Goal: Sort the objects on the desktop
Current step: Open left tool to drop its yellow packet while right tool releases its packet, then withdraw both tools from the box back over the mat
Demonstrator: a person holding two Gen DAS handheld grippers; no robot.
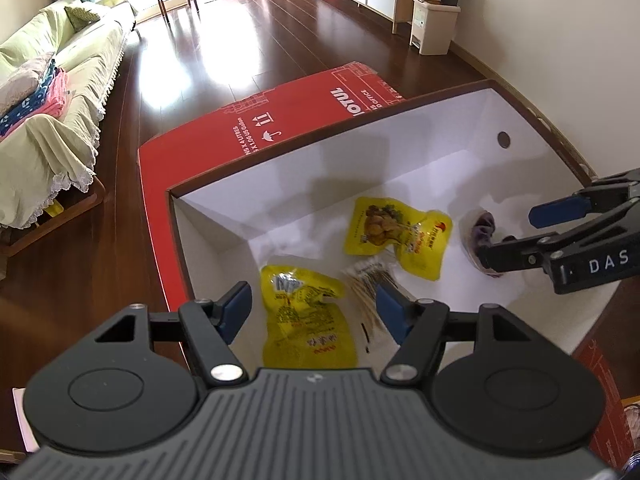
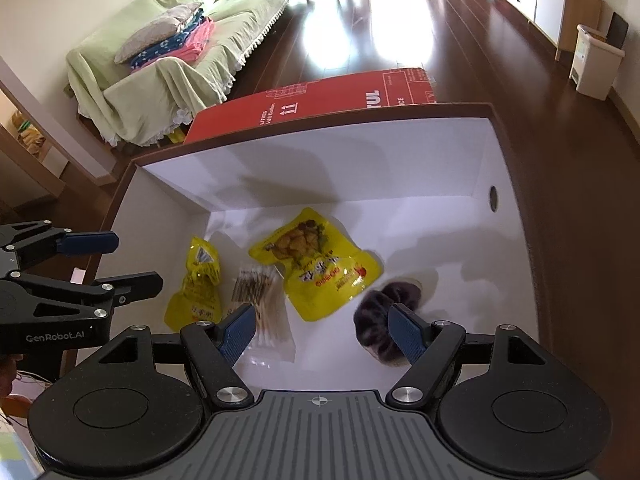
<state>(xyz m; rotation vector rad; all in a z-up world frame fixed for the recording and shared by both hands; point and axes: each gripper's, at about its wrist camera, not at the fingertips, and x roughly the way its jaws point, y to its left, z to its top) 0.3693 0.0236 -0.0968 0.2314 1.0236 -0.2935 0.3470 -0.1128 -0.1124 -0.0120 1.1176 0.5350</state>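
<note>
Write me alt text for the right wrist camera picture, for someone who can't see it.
An open right gripper hangs over a white-lined cardboard box that holds two yellow snack pouches, a clear packet of cotton swabs and a dark purple hair scrunchie. The open left gripper reaches in from the left edge, above the box's left wall.

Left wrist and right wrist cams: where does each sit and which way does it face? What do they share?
Left wrist: on the left gripper, looking down into the white box; the right gripper enters at right.
Right wrist: on the right gripper, above the same box, facing the sofa; the left gripper enters at left.
Shared: two yellow packets, cotton swabs, purple scrunchie.
</note>
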